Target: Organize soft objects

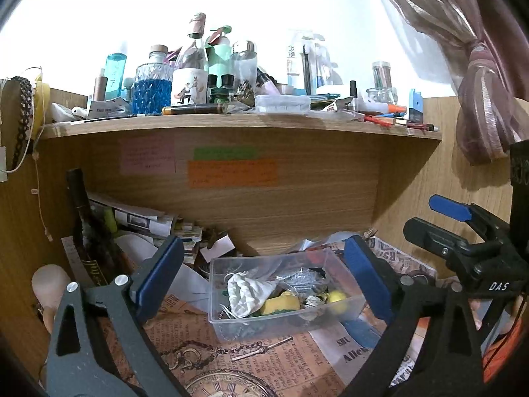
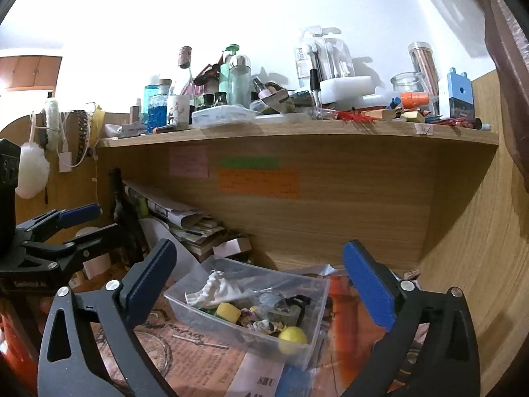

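Observation:
A clear plastic bin [image 1: 231, 327] stands on the newspaper-covered desk, also in the right wrist view [image 2: 198, 314]. It holds a white cloth pouch [image 1: 246, 292], a yellow sponge [image 1: 284, 304], a yellow ball [image 2: 292, 335] and crumpled wrappers. My left gripper [image 1: 264, 274] is open and empty, hovering just in front of the bin. My right gripper [image 2: 261, 281] is open and empty, above the bin's near side. Each gripper shows at the edge of the other's view.
A wooden shelf [image 1: 231, 125] above is crowded with bottles and jars. Sticky notes [image 1: 231, 172] are on the back panel. Stacked papers [image 1: 145, 221] lie at the back left. A curtain [image 1: 479, 82] hangs at right. A white puff [image 2: 31, 172] hangs at left.

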`<state>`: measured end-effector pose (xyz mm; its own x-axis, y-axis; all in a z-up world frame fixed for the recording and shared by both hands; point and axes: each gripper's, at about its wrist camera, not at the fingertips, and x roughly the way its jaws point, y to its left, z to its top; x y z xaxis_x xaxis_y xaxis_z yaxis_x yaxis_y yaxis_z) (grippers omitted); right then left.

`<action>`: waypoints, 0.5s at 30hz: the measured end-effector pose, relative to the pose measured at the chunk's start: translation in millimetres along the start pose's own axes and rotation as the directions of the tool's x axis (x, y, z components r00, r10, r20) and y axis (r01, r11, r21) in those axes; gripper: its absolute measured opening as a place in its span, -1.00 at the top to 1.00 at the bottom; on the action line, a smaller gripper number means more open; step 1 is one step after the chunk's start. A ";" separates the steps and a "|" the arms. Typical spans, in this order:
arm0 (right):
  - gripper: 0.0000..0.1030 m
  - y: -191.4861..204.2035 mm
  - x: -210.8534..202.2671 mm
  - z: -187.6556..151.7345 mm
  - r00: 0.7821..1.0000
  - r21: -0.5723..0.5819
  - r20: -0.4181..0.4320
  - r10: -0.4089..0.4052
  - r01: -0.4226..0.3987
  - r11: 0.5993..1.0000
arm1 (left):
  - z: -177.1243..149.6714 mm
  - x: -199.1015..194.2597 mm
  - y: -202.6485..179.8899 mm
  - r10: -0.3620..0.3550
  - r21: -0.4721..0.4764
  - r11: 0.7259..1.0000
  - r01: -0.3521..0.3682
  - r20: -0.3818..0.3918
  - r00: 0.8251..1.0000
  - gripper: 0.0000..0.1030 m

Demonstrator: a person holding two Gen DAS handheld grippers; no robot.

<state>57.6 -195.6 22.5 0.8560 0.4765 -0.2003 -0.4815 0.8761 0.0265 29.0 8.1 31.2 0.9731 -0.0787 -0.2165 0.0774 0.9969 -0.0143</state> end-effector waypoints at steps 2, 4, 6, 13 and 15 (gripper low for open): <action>-1.00 1.0 -3.1 -0.4 1.000 -0.001 0.004 -0.003 0.003 1.000 | -0.4 -1.5 -1.6 0.003 0.000 1.000 -0.003 0.004 1.000 -0.93; -1.00 1.8 -5.3 -0.9 1.000 0.000 0.008 -0.003 0.003 1.000 | -0.9 -2.5 -1.6 0.000 -0.003 1.000 0.000 0.004 1.000 -0.94; -1.00 2.4 -6.8 -1.4 1.000 0.000 0.009 -0.004 0.004 1.000 | -1.3 -2.9 -2.0 0.000 -0.008 1.000 0.000 0.004 1.000 -0.94; -1.00 1.3 -7.7 -2.8 1.000 0.008 0.009 0.001 -0.001 1.000 | -3.0 -1.2 -2.3 0.002 -0.012 1.000 -0.002 -0.006 1.000 -0.95; -1.00 0.9 -8.5 -3.0 1.000 0.013 0.009 0.000 0.000 1.000 | -3.6 -0.4 -2.2 0.001 -0.013 1.000 -0.001 -0.008 1.000 -0.95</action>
<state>49.3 -199.1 21.3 0.8576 0.4775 -0.1910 -0.4794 0.8767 0.0389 27.7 5.9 27.8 0.9714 -0.0779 -0.2244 0.0737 0.9969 -0.0271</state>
